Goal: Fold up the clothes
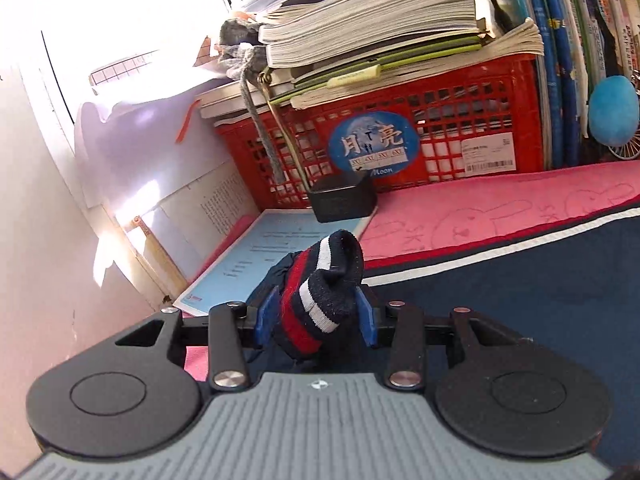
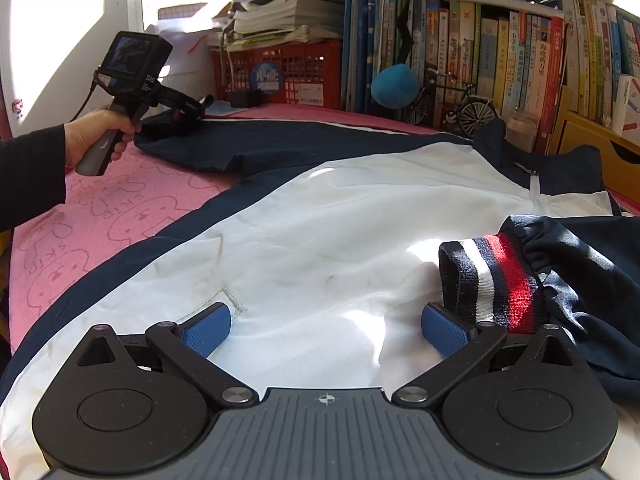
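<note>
Presently the left gripper (image 1: 316,316) has its blue pads closed on the striped navy, red and white knitted cuff (image 1: 320,280) of one sleeve, the knit bunched between them, near the far left corner of the pink rabbit-print mat (image 1: 500,208) that carries the work. The right gripper (image 2: 326,330) rests with its jaws spread wide and nothing between them, over the white front panel of the navy and white zip jacket (image 2: 304,216), which lies spread across the mat with its collar toward the far right. The other striped cuff (image 2: 492,280) lies folded in on the white panel, just beside the right gripper's right pad. Risk, as judged: the hold takes only the thick knit, so a quick pull across could let the cuff slip out, or drag the whole jacket out of square, since nothing pins the body. A second risk is the clutter along the far edge: the small black box (image 1: 344,198) stands just beyond the held cuff, in front of the red plastic lattice crate (image 1: 440,136) stacked with papers, and a swing outward could strike either. A light blue printed sheet (image 1: 256,260) lies under the sleeve end and could be swept along. A miniature bicycle (image 2: 460,104) and a blue plush toy (image 2: 394,86) stand before the bookshelf at the far edge, well apart from both grippers.
</note>
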Available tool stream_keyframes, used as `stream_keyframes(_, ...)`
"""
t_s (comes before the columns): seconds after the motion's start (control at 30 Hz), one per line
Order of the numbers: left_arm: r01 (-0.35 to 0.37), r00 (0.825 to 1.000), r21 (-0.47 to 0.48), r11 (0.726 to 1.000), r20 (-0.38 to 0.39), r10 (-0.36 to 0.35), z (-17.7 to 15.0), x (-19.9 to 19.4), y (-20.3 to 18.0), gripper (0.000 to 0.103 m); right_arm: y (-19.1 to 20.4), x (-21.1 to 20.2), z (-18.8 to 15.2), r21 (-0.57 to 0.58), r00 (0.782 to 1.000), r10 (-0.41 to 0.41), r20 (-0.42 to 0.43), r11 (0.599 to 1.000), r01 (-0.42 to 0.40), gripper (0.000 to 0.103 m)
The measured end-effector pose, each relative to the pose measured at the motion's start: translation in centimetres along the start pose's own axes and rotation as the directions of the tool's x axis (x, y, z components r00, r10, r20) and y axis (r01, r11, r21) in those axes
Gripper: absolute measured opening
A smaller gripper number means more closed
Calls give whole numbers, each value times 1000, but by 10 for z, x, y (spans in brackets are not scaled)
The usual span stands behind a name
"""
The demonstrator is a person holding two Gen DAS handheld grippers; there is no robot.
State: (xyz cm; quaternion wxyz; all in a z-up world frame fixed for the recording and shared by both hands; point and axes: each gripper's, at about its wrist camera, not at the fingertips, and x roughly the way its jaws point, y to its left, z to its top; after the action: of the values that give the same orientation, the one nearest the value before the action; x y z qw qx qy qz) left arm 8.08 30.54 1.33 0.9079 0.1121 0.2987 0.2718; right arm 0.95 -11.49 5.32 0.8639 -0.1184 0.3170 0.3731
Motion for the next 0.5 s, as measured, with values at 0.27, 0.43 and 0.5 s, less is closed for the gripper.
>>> stream_keyframes(0.27,-11,999,-120,993,32,15,16,-20,39,44,0,-1,0,0,1000,0,0,1000,0,103)
stream_keyframes(0.43,-280,958,140,950,111,266,5,-32,14,76,1,0,-1,0,1000,0,0,1000,0,103)
stream_keyframes(0.5,-265,961,176,948,134,244,-1,-40,8,75,1,0,0,0,1000,-1,0,1000,1,103)
